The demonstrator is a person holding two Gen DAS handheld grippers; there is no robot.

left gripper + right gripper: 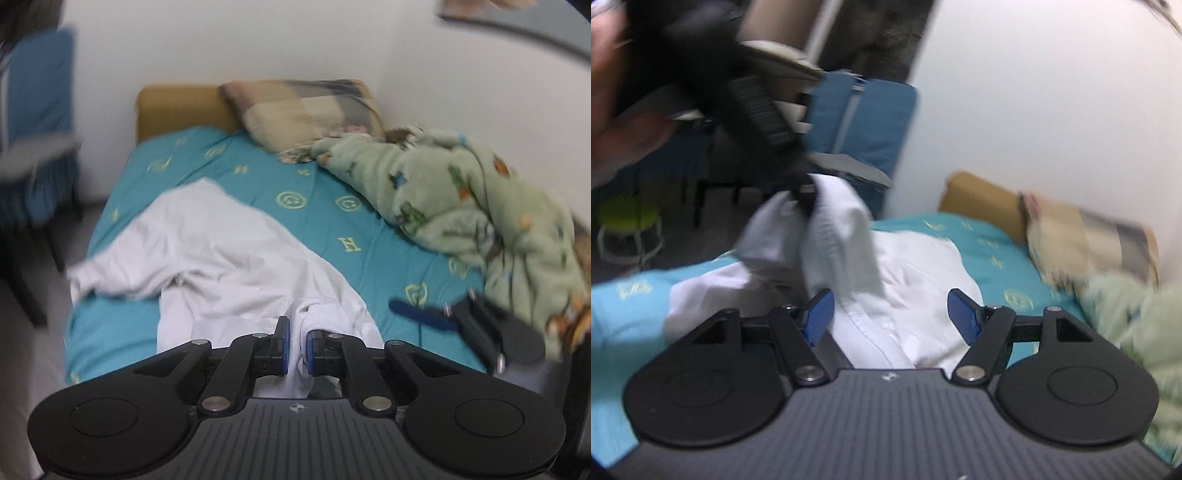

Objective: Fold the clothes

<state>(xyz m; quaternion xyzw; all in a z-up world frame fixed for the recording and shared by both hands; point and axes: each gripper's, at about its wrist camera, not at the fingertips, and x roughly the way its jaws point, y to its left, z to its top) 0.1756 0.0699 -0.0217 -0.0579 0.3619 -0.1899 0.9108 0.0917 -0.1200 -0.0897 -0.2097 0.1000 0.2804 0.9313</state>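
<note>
A white garment [221, 251] lies crumpled on the teal bed sheet [332, 221]. My left gripper [298, 341] is shut on a bunched fold of the white garment near the bed's front edge. In the right wrist view that same gripper [803, 195] holds the cloth lifted above the bed, so the white garment [842, 243] hangs from it in a peak. My right gripper [891, 317] is open just above the garment's seamed edge, with nothing pinched between its blue pads [962, 317]. It also shows at the right in the left wrist view as the right gripper [436, 314].
A green patterned blanket [480, 206] is heaped on the bed's right side and a plaid pillow [303, 110] leans on the tan headboard [177, 107]. A blue-covered chair [864, 122] and a green stool [628, 229] stand left of the bed. White walls behind.
</note>
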